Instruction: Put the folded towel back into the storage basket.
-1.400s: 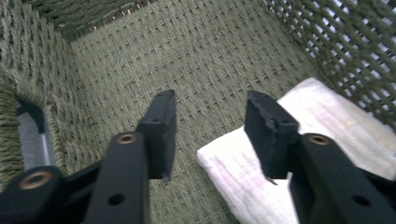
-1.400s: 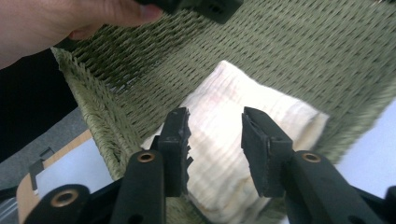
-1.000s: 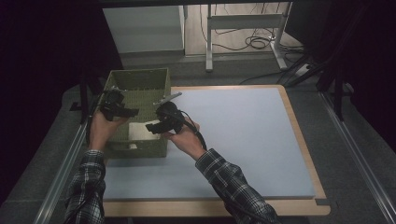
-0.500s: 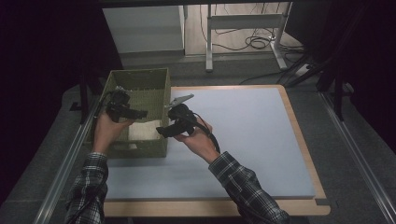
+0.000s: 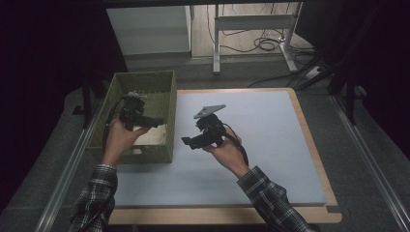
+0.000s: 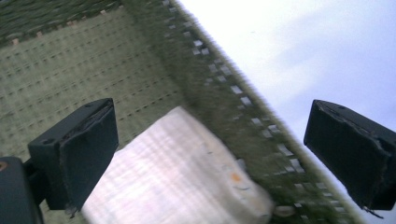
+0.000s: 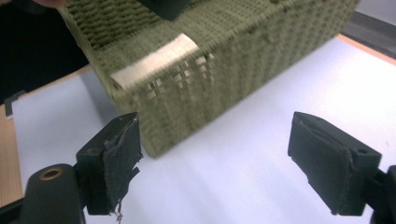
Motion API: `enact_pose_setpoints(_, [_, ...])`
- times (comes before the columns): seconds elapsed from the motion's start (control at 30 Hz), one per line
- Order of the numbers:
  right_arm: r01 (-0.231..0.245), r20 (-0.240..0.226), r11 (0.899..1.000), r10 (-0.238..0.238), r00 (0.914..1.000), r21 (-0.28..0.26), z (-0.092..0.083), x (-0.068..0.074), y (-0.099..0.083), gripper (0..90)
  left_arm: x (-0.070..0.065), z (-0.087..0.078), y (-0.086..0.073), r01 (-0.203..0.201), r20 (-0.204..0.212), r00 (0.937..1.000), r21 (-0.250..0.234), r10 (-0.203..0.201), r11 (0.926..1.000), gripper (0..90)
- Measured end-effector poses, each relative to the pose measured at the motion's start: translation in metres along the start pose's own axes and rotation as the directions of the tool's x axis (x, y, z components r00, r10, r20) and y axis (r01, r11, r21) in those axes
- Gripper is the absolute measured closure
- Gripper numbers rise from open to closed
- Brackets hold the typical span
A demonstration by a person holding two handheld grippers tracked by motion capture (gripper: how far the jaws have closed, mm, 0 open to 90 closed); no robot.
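The pale cloth (image 5: 151,135) lies inside the green woven basket (image 5: 167,79) at the table's left, its near end hidden behind the basket wall. The left gripper (image 5: 155,122) hangs over the basket, jaws just opened wide, nothing between them. The right gripper (image 5: 187,142) is held above the blue mat (image 5: 270,140) just right of the basket, pointing left, jaws likewise just spread and empty

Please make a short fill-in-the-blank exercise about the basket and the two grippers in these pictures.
1. The white cloth lies inside the green ____.
2. The basket stands on the light blue mat, at its ____ edge in the high view.
3. The right gripper has its jaws ____.

Missing words: basket; left; open
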State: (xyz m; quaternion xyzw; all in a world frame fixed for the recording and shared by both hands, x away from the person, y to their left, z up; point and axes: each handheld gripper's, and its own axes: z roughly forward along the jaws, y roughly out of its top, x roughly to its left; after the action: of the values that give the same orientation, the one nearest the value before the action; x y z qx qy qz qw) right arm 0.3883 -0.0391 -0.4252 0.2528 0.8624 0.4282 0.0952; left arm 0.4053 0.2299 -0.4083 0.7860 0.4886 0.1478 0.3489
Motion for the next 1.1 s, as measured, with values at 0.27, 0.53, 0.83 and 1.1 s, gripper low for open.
enact_pose_setpoints(0.27, [-0.024,0.023,1.0,0.024,0.9994,0.007,-0.024,-0.015,-0.03,14.4,-0.034,0.006,0.005,-0.049,0.038,0.998,-0.009,0.05,0.9987,1.6])
enact_pose_setpoints(0.53, [-0.048,0.045,0.999,0.048,0.9978,-0.003,-0.056,-0.029,-0.06,12.5,-0.068,0.018,0.008,-0.095,0.082,0.992,-0.019,0.096,0.9953,1.4])
enact_pose_setpoints(0.83, [-0.072,0.082,0.997,0.07,0.9941,0.021,-0.089,-0.045,-0.099,10.3,-0.106,0.035,0.007,-0.15,0.134,0.9791,-0.037,0.154,0.988,1.2])
enact_pose_setpoints(1.1, [-0.105,0.134,0.994,0.102,0.9858,0.014,-0.119,-0.058,-0.133,9.9,-0.133,0.044,-0.002,-0.176,0.191,0.9637,-0.073,0.187,0.9817,1.3])
